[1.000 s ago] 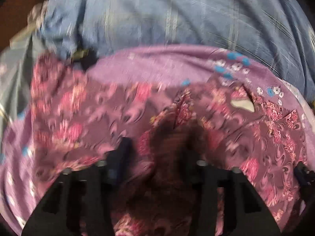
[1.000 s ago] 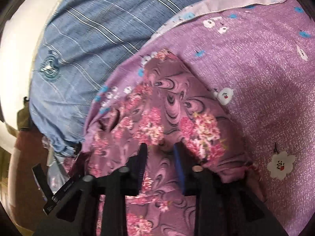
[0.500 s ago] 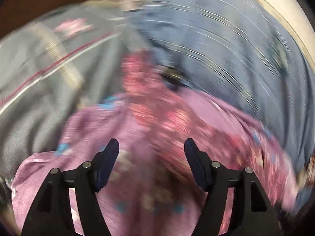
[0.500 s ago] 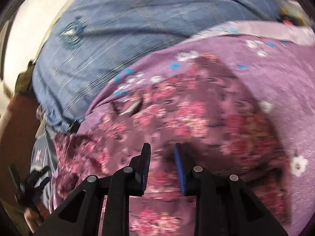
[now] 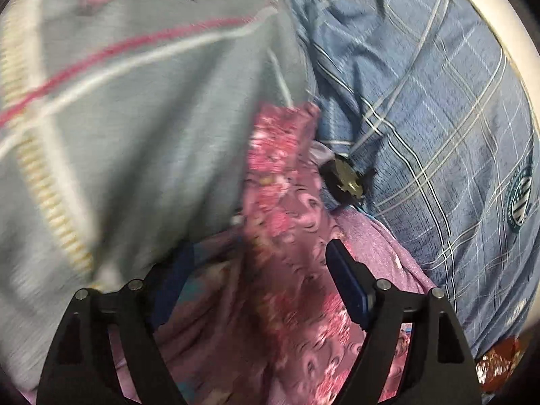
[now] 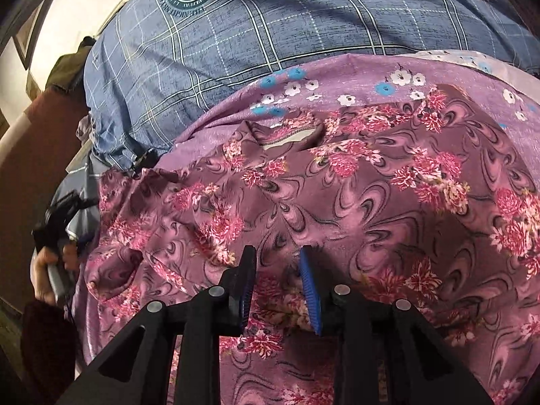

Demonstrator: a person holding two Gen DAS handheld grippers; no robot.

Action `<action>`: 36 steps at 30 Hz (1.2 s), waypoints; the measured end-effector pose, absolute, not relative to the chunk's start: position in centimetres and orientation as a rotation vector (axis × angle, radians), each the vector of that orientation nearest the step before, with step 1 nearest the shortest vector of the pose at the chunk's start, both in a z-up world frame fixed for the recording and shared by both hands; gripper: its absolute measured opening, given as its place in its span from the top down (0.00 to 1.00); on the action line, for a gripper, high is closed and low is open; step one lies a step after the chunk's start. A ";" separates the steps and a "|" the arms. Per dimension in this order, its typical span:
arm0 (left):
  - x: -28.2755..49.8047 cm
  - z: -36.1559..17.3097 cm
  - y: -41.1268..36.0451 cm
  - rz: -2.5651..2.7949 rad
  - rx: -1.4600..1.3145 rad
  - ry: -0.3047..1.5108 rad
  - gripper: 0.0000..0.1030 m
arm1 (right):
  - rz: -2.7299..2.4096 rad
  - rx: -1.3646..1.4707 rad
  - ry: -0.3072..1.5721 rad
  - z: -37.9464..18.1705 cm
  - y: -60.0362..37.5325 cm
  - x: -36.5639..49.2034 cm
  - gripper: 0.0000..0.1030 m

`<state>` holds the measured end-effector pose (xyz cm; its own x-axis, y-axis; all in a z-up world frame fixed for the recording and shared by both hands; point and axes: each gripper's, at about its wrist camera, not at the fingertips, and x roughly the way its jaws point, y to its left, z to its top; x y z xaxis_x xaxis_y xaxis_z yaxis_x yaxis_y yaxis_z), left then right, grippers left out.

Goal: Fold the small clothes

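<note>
A small mauve garment with pink flowers and dark swirls [image 6: 337, 202] lies spread on a purple floral sheet [image 6: 337, 74], its neck opening away from me. My right gripper [image 6: 276, 256] is narrowly parted just above the garment's middle and grips no cloth that I can see. In the left wrist view a sleeve or side flap of the same garment [image 5: 287, 209] runs up between my wide-open left gripper [image 5: 260, 249] fingers, and nothing is pinched. The left gripper also shows at the far left of the right wrist view [image 6: 59, 216], held in a hand.
A blue plaid cloth with a round badge [image 6: 270, 17] covers the far side. A grey garment with a pink stripe and a zip [image 5: 118, 101] lies to the left. A small metal piece [image 5: 347, 177] sits at the plaid's edge. A white wall [image 6: 84, 6] is behind.
My left gripper let go of the garment, opened wide and swung left toward its sleeve end. My right gripper drew back, so the whole garment now lies spread before it.
</note>
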<state>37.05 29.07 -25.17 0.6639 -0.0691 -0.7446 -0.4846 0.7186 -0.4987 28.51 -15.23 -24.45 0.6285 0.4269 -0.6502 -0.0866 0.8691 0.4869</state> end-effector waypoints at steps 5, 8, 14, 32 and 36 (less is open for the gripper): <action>40.2 -25.2 27.5 0.240 -0.602 0.845 0.47 | 0.315 0.438 0.848 -24.6 -15.2 28.7 0.72; 41.0 -24.7 26.3 0.272 -0.470 0.859 0.96 | 0.322 0.435 0.846 -24.6 -15.2 28.6 0.72; 38.3 -17.5 21.2 0.191 -0.320 0.684 0.97 | 0.313 0.478 0.828 -24.2 -16.3 28.5 0.73; 26.7 -7.3 -16.1 -0.637 0.277 0.699 0.19 | 0.068 0.886 0.646 -24.6 -30.9 27.4 0.69; 27.3 -6.5 -11.9 -0.553 0.195 0.700 0.18 | 0.065 0.917 0.630 -24.6 -31.9 26.8 0.68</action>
<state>27.26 -11.89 -6.54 0.6289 -0.4162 -0.6567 0.5432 0.8395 -0.0119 26.81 -31.86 -24.62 0.8195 0.3122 -0.4806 0.2080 0.6194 0.7570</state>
